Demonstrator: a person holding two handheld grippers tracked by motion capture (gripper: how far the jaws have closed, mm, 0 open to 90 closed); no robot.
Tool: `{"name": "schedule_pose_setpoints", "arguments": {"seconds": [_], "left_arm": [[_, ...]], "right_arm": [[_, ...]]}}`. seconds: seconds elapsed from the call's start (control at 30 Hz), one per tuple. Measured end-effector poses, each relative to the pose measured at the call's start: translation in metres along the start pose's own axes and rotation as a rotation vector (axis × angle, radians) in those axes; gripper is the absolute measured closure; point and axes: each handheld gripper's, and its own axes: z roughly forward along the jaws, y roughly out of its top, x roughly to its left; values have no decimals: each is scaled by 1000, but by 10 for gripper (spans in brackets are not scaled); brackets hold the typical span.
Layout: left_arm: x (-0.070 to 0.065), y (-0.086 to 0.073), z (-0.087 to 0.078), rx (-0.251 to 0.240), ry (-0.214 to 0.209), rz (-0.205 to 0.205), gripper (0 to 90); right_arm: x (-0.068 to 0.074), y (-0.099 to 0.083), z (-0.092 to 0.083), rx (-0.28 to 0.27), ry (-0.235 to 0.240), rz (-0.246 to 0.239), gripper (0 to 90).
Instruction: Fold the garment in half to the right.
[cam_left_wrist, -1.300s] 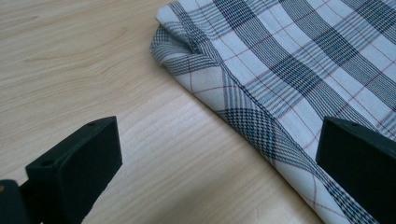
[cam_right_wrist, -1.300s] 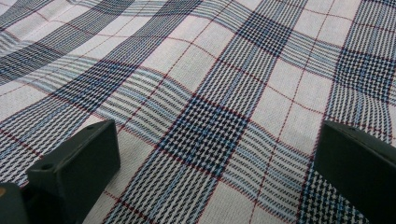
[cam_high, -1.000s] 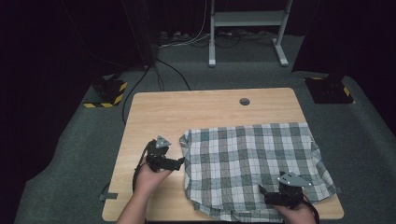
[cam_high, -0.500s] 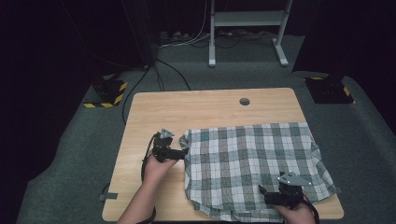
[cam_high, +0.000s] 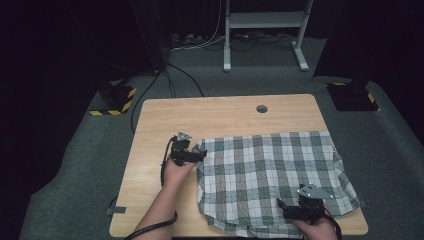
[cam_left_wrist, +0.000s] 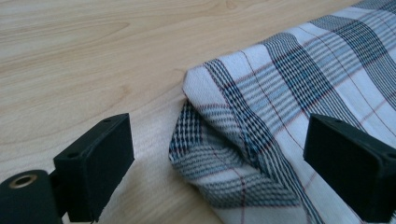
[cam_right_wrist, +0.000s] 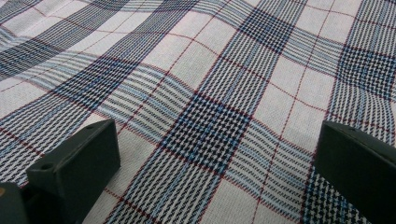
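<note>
Plaid cloth (cam_high: 272, 180) was spread over the right and near part of the wooden table (cam_high: 220, 117), mostly flat with some ripples; its near edge hung slightly over the table's front edge and its right side reached the table's right edge. Left part of the tabletop was bare wood, with a small round grommet hole (cam_high: 261, 108) near the far edge. Left gripper (cam_high: 196, 155) sat at the cloth's far-left corner, held in the person's left hand (cam_high: 176, 170), cable looping off to its left. In the left gripper view its jaws were spread wide, nothing between the pads, and the folded-over corner of the cloth (cam_left_wrist: 261, 135) lay on the wood in the gap between them, layers doubled at the tip; contact with the pads not visible. Right gripper (cam_high: 292, 214) was over the near-right part of the cloth, close to the front edge, grey triangular plate on top, right hand (cam_high: 317, 230) behind it. In the right gripper view its jaws were also wide apart with flat plaid fabric (cam_right_wrist: 210, 121) under and ahead of them, gripping nothing. Couldn't tell whether it was touching the cloth or just above it. Dark carpeted floor (cam_high: 90, 165) around the table, a white desk frame (cam_high: 262, 30) behind, yellow-black striped blocks (cam_high: 117, 97) off the far-left corner.
</note>
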Motion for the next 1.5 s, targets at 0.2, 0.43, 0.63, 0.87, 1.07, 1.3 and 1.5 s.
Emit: {"name": "schedule_pose_setpoints", "arguments": {"seconds": [0.2, 0.43, 0.63, 0.87, 1.07, 1.3, 1.5], "left_arm": [[3, 3, 11, -10, -6, -30, 123], [0, -1, 19, -21, -5, -16, 216], [-7, 0, 22, -20, 10, 26, 356], [-1, -2, 19, -42, -3, -58, 435], [-8, -2, 21, -29, 29, -3, 408], [-9, -2, 21, -27, 24, 6, 388], [-10, -3, 20, -25, 21, 9, 374]], "right_arm": [[1, 0, 0, -3, -3, -2, 0], [2, 0, 0, -4, -5, -10, 1], [4, -1, -3, -35, -16, -30, 12], [23, 15, -19, -97, -8, -33, 13], [55, 31, -25, -142, 51, -56, 11], [88, 39, -18, -152, 103, -67, 7], [114, 42, -9, -152, 134, -116, 7]]}}
